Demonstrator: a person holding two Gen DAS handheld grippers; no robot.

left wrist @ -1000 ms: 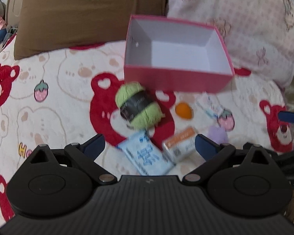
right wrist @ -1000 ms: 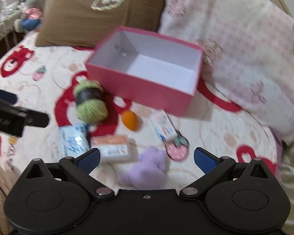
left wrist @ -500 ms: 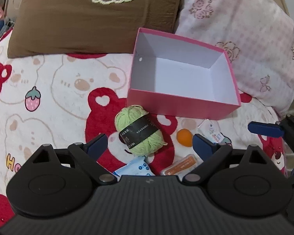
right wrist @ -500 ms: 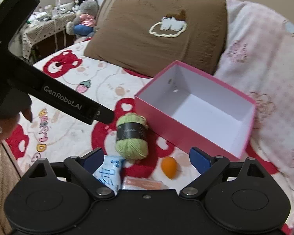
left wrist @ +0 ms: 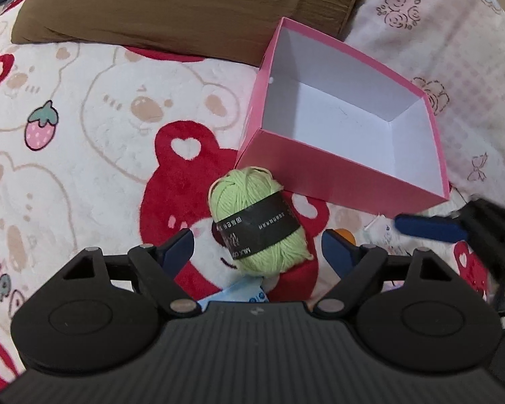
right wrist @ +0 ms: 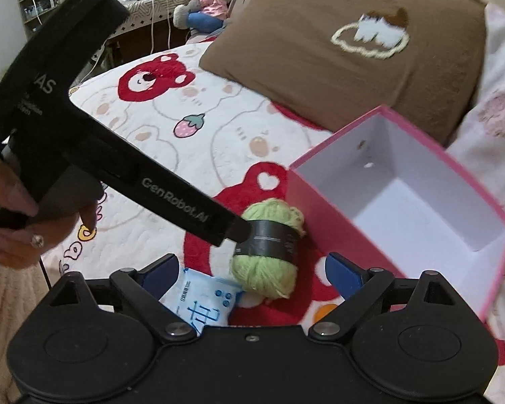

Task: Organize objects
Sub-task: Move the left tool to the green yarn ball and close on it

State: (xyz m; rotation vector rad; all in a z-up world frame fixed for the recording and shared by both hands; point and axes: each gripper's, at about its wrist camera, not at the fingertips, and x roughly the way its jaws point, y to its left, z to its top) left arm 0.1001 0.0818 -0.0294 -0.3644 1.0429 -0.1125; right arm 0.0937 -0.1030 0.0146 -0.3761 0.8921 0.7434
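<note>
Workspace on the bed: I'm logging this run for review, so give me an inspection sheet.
Surface: bear-print blanket.
Job's things: green yarn ball lying beside the empty pink box; blue packet; orange item, partly hidden.
Clutter: nothing seen.
Grippers: left tool closing around the yarn, pads not yet pressing; right tool open, empty.
Cables: white cords by the far shelf.
Surroundings: brown pillow, pink pillow, plush toys.

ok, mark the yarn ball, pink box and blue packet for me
yarn ball (left wrist: 257,222), left wrist view, on its black paper band.
pink box (left wrist: 340,176), left wrist view, on the near outer wall.
blue packet (right wrist: 203,298), right wrist view, on its printed face.
</note>
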